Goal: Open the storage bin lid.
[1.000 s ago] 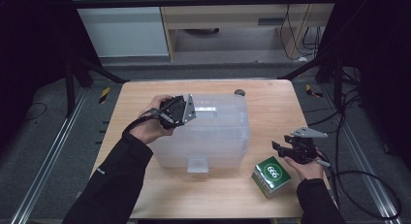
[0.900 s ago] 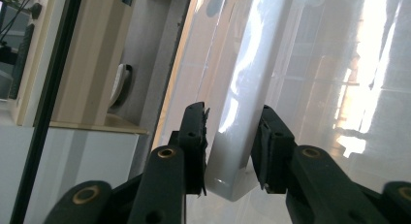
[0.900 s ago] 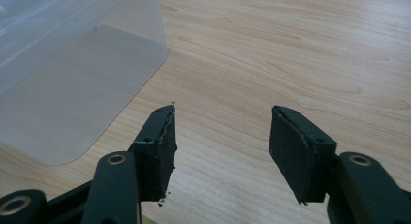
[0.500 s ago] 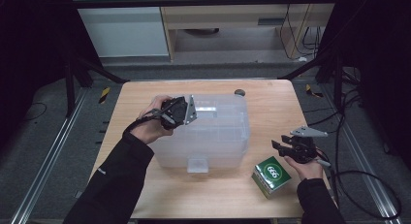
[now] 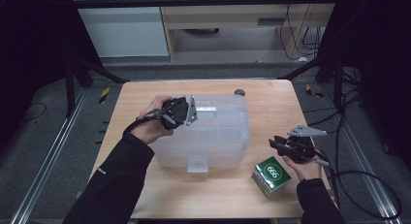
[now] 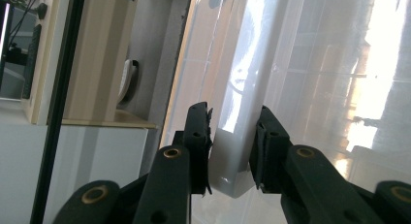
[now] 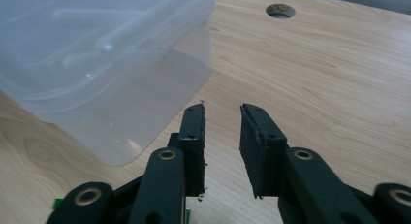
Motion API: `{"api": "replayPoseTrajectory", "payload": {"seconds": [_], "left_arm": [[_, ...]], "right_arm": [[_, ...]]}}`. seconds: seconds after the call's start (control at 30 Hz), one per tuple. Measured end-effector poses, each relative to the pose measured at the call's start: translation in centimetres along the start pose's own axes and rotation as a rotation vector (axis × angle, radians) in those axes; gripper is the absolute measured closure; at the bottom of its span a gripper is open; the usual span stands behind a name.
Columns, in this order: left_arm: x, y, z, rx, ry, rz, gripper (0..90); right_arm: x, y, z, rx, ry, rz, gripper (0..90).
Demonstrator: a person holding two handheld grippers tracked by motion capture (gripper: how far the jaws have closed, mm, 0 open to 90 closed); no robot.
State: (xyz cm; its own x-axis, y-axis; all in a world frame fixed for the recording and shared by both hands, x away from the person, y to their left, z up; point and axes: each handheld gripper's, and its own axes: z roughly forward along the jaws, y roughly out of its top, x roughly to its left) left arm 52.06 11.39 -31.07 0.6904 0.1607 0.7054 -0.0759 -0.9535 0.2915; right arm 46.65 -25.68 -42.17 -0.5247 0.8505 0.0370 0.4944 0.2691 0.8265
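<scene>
**Left tongs on the bin latch, right tongs idle**

The left tongs point(image 5: 190, 111) are clamped on a white latch flap point(image 6: 232, 151) at the near-left top edge of the clear bin point(image 5: 218, 136); in the left gripper view the flap sits squarely between both pads. The right tongs point(image 5: 277, 142) hold nothing: their jaws have just been closing and stand narrowly parted over bare surface point(image 7: 315, 78), with the bin's corner just ahead and to their left. A green box point(image 5: 271, 174) lies close below the right hand.

The step in hand looks like freeing the lid clip. To do it well, keep the pads square on the flap, well down its length and not just on the tip, and swing it outward about its hinge, not straight up, so the bin does not lift or slide. If the bin shifts, the right tongs could brace its near corner.

The left forearm reaches in from below, wrist cocked so the tongs point across the bin top. The right hand sits low beside the bin, tongs levelled toward it.
</scene>
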Motion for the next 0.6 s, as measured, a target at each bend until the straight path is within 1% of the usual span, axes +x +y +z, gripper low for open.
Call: {"api": "replayPoseTrajectory", "payload": {"seconds": [0.03, 0.07, 0.2, 0.23, 0.27, 0.3, 0.33, 0.37, 0.43, 0.6], "left_arm": [[0.0, 0.0, 0.0, 0.0, -0.001, 0.002, 71.4], [0.0, 0.0, 0.0, 0.0, -0.001, 0.004, 71.4], [0.0, 0.0, -0.1, -0.002, -0.002, 0.003, 71.4], [0.0, 0.0, -0.1, -0.002, -0.002, 0.003, 71.3], [0.0, 0.0, 0.0, -0.007, -0.005, -0.004, 71.3], [0.1, 0.0, 0.0, -0.007, -0.005, -0.004, 71.3], [0.1, 0.0, -0.1, -0.006, -0.006, -0.003, 71.3], [0.1, 0.0, -0.1, -0.001, -0.005, 0.002, 71.3], [0.1, 0.0, -0.2, 0.003, -0.004, 0.008, 71.4], [0.2, 0.0, -0.2, -0.002, -0.01, 0.004, 71.3]], "right_arm": [[0.2, 0.2, -0.2, -0.005, 0.007, -0.007, 74.5], [0.2, 0.2, -0.2, -0.005, 0.007, -0.007, 74.5], [0.8, 0.7, -0.5, -0.024, 0.033, -0.02, 81.6], [0.8, 0.7, -0.5, -0.024, 0.033, -0.02, 81.6], [1.2, 1.0, -0.6, -0.023, 0.043, -0.033, 85.0], [1.2, 1.0, -0.6, -0.023, 0.043, -0.033, 85.0], [1.6, 1.2, -0.7, -0.03, 0.053, -0.036, 89.0], [1.8, 1.3, -0.8, -0.031, 0.05, -0.041, 89.9], [2.1, 1.5, -0.9, -0.038, 0.061, -0.044, 90.0], [2.5, 1.8, -1.1, -0.05, 0.082, -0.042, 90.0]]}}
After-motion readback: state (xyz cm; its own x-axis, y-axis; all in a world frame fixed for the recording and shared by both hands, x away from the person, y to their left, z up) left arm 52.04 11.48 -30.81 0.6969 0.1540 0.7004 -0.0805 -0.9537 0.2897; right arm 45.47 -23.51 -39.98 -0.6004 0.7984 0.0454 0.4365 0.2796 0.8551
